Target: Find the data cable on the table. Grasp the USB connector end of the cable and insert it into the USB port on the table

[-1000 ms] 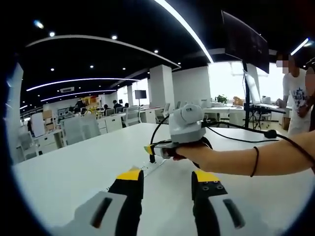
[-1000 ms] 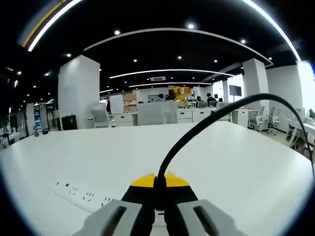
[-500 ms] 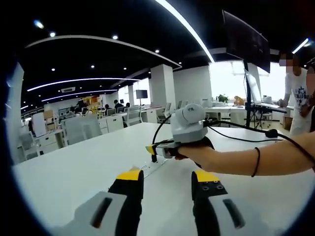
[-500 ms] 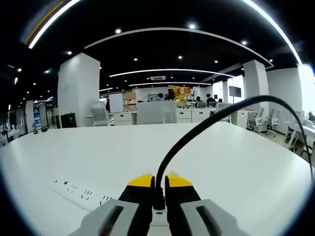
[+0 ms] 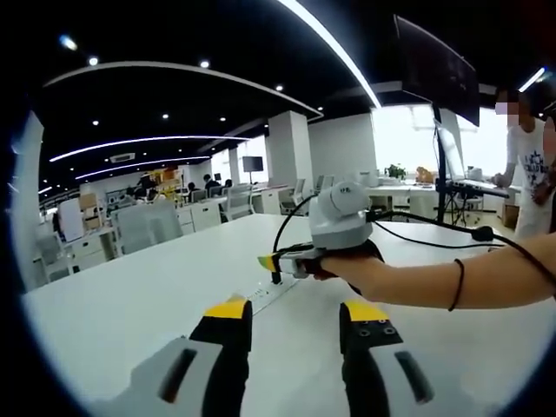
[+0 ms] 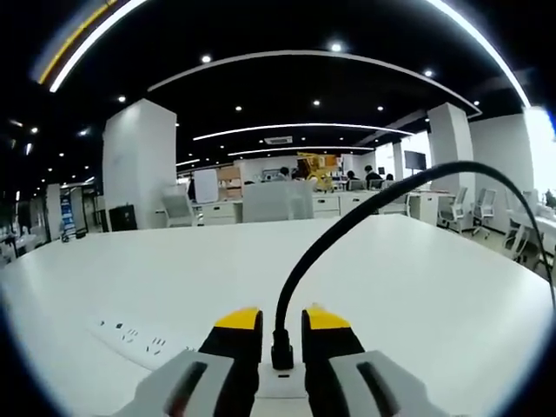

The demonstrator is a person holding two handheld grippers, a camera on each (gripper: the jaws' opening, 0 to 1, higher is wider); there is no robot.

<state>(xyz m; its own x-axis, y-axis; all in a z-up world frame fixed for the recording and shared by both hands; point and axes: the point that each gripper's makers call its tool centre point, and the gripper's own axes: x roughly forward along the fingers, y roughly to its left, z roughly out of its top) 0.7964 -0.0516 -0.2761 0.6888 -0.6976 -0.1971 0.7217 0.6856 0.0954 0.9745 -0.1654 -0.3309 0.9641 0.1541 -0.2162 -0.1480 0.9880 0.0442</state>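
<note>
The right gripper [image 6: 281, 320] is hovering slightly open around the upright USB connector [image 6: 281, 352], seemingly plugged into the power strip [image 6: 130, 334] on the desk [image 6: 434, 287], while the left gripper [image 5: 295, 310] is hanging wide open, empty, farther off.

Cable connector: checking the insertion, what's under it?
The white power strip, with the connector upright between the right gripper's parted jaws. The port itself is covered by the connector.
</note>
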